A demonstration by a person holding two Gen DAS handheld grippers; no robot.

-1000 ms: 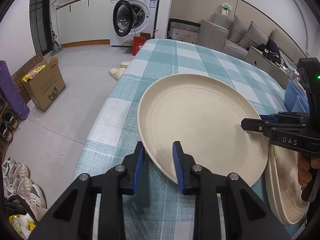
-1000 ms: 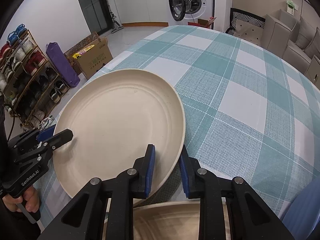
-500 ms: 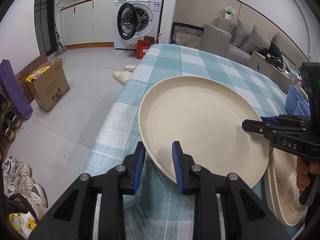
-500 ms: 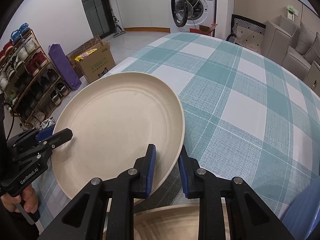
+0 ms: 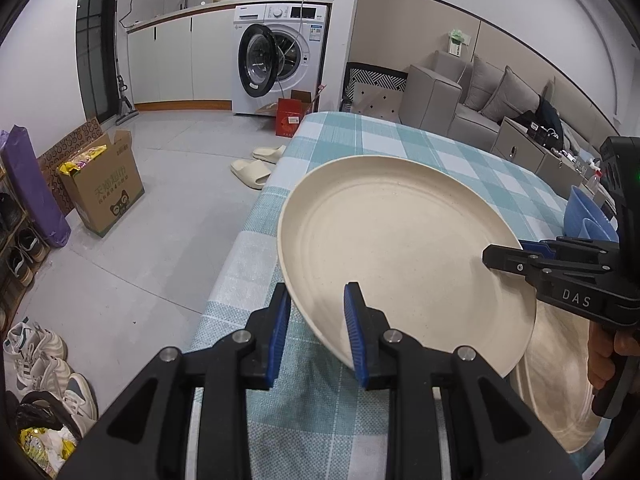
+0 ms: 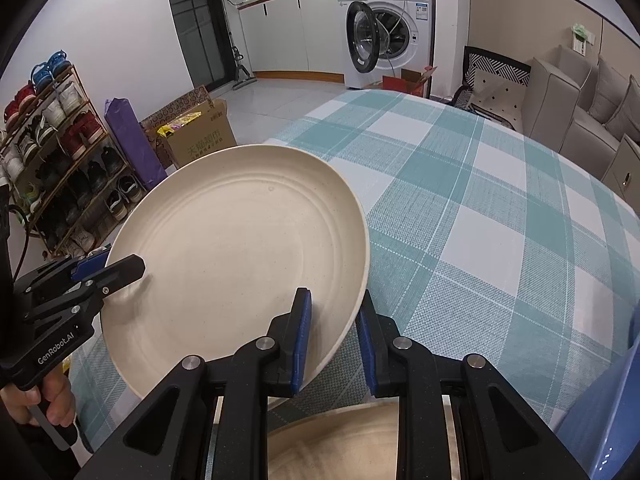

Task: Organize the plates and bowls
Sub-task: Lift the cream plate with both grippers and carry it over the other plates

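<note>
A large cream plate (image 5: pixel 400 252) (image 6: pixel 240 252) is held in the air above the checked tablecloth, tilted. My left gripper (image 5: pixel 316 332) is shut on its near-left rim. My right gripper (image 6: pixel 332 336) is shut on the opposite rim; it also shows in the left wrist view (image 5: pixel 520 260). The left gripper shows in the right wrist view (image 6: pixel 108 272). A second cream plate (image 5: pixel 560 380) (image 6: pixel 360 444) lies on the table under the right gripper. Blue bowls (image 5: pixel 584 216) stand at the table's right side.
The table with the teal checked cloth (image 6: pixel 480 220) stretches ahead. Its left edge drops to the floor (image 5: pixel 160 220), with a cardboard box (image 5: pixel 104 192), slippers (image 5: pixel 252 172) and a shoe rack (image 6: pixel 52 152). A blue item (image 6: pixel 608 420) sits at the right.
Both grippers have lifted the plate higher above the table together. Their grip on the rim is unchanged.
</note>
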